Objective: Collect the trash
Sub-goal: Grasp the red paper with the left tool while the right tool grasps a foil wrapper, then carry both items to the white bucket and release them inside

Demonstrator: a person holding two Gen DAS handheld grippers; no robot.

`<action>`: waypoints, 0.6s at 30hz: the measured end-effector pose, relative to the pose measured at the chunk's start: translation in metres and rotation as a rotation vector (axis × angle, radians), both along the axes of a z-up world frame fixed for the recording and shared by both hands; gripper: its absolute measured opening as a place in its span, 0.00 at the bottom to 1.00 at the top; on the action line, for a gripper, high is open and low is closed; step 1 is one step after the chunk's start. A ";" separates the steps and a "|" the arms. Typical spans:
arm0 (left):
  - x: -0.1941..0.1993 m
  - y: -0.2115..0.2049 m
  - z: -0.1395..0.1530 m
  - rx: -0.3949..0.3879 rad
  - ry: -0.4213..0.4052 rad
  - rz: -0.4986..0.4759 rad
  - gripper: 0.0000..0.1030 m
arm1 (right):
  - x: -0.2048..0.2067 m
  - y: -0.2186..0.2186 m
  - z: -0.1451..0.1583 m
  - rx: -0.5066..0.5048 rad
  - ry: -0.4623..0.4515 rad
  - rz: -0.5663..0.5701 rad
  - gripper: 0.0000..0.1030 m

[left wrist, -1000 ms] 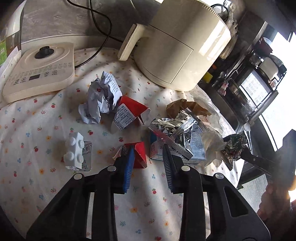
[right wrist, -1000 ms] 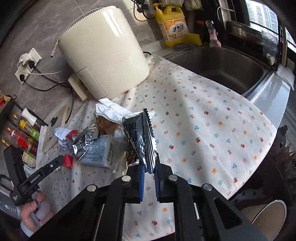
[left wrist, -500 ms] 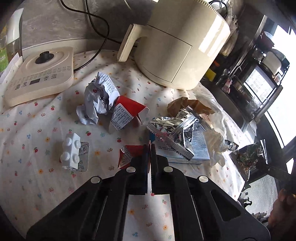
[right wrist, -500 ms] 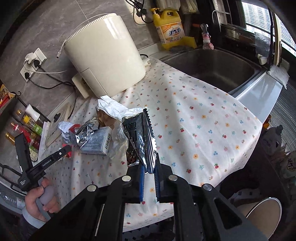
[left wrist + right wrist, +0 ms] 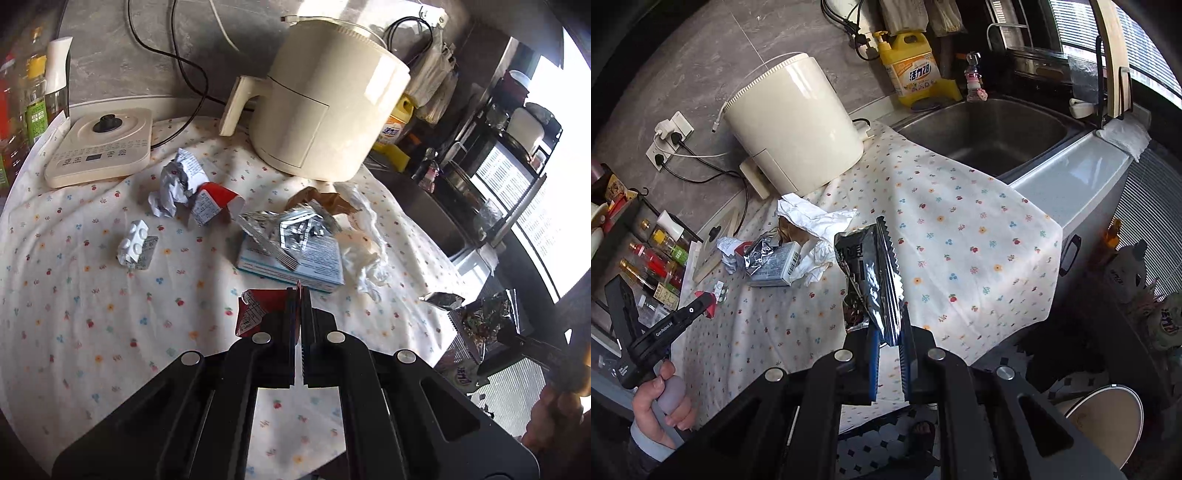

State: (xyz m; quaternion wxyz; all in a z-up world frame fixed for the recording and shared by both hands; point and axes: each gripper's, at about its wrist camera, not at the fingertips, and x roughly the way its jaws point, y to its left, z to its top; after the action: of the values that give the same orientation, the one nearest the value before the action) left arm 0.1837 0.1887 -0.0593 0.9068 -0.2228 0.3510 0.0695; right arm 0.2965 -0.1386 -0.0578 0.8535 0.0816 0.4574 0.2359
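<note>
Hand-held gripper on the left point(image 5: 299, 295) has its jaws pressed nearly together on a corner of the red carton scrap point(image 5: 258, 312), which juts out toward nine o'clock from the fingertips, above the flowered cloth of the bench point(image 5: 92, 314). The right hand-held gripper point(image 5: 888, 332) pinches the lower edge of a dark foil snack wrapper point(image 5: 871, 273), whose long axis runs straight up toward twelve o'clock from the jaws.

Both hands therefore look full, so I judge the coming move to be a carry to a bin. A pale round rim point(image 5: 1104, 421), possibly a bin, sits on the floor at about four o'clock in the right wrist view, clearly nearer the right hand than the left; that hand would go first.

Remaining trash lies ahead of the left gripper. A blue-and-white box point(image 5: 295, 262) under a crumpled silver wrapper point(image 5: 295, 230) sits at twelve o'clock, just beyond the fingertips. Crumpled paper point(image 5: 173, 184) and a second red carton point(image 5: 214, 203) lie at eleven o'clock, a blister pack point(image 5: 135, 247) at ten, and a white plastic wrap point(image 5: 364, 254) at one o'clock.
</note>
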 end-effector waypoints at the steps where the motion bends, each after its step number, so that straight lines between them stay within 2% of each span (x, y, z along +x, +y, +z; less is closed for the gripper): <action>1: -0.002 -0.011 0.002 0.001 0.000 -0.011 0.03 | -0.003 -0.010 0.002 0.006 -0.001 -0.007 0.09; 7: 0.006 -0.086 0.010 0.009 0.004 -0.112 0.03 | -0.021 -0.077 0.003 0.021 0.000 -0.075 0.09; 18: 0.021 -0.219 0.000 0.014 0.037 -0.328 0.03 | -0.061 -0.206 -0.025 0.022 0.055 -0.260 0.09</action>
State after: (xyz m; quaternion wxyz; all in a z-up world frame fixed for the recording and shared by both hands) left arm 0.2049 -0.0298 -0.0596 0.9008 -0.1551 0.3989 -0.0729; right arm 0.2352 -0.3442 -0.0827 0.8630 0.1561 0.4636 0.1263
